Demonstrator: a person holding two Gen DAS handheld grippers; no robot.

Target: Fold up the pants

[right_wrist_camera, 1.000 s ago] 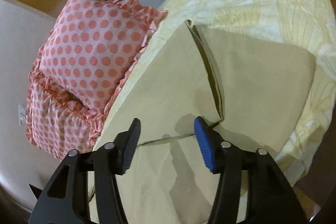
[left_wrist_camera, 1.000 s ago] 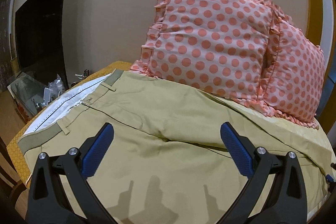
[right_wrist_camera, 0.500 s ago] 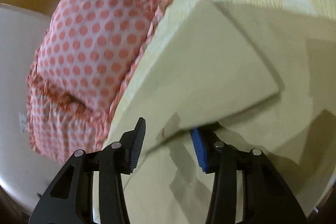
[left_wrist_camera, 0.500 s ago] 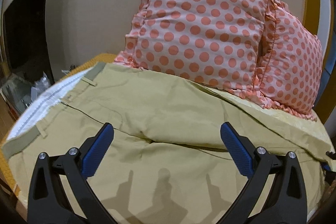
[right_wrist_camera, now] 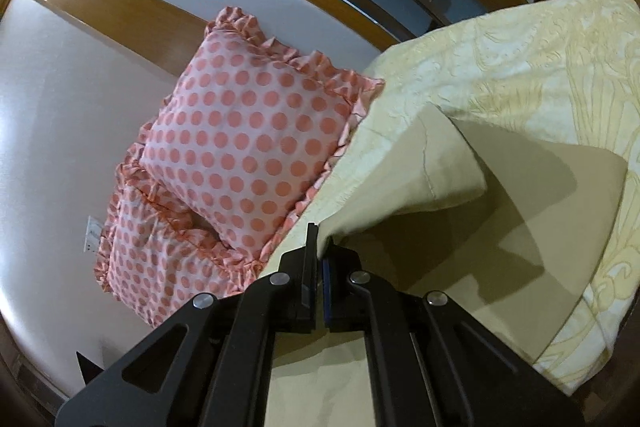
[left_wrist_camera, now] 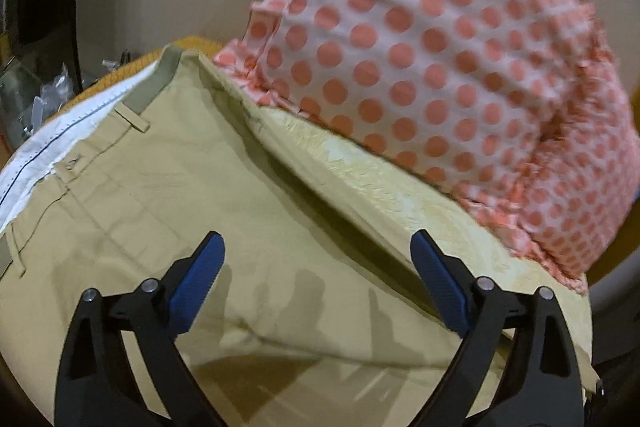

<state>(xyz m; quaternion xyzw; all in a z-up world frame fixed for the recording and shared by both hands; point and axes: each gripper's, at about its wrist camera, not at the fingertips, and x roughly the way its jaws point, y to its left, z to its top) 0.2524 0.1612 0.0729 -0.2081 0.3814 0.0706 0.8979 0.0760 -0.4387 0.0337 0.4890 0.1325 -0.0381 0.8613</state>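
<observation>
My right gripper (right_wrist_camera: 319, 247) is pressed together on a fold of the khaki pants (right_wrist_camera: 448, 167), holding that leg lifted off the yellow bedspread (right_wrist_camera: 540, 67) beside the polka-dot pillows (right_wrist_camera: 248, 147). My left gripper (left_wrist_camera: 318, 267) hovers with jaws spread wide above the pants' seat (left_wrist_camera: 160, 203), touching nothing, waistband (left_wrist_camera: 156, 83) far left

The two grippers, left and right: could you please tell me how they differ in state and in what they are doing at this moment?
The left gripper is open, its blue pads spread wide; the right gripper is shut, its fingers pressed together. The left gripper holds nothing and hovers over the khaki pants near the waistband; the right gripper pinches a fold of a pant leg, lifting it off the yellow bedspread. Both have black frames with blue pads.
</observation>
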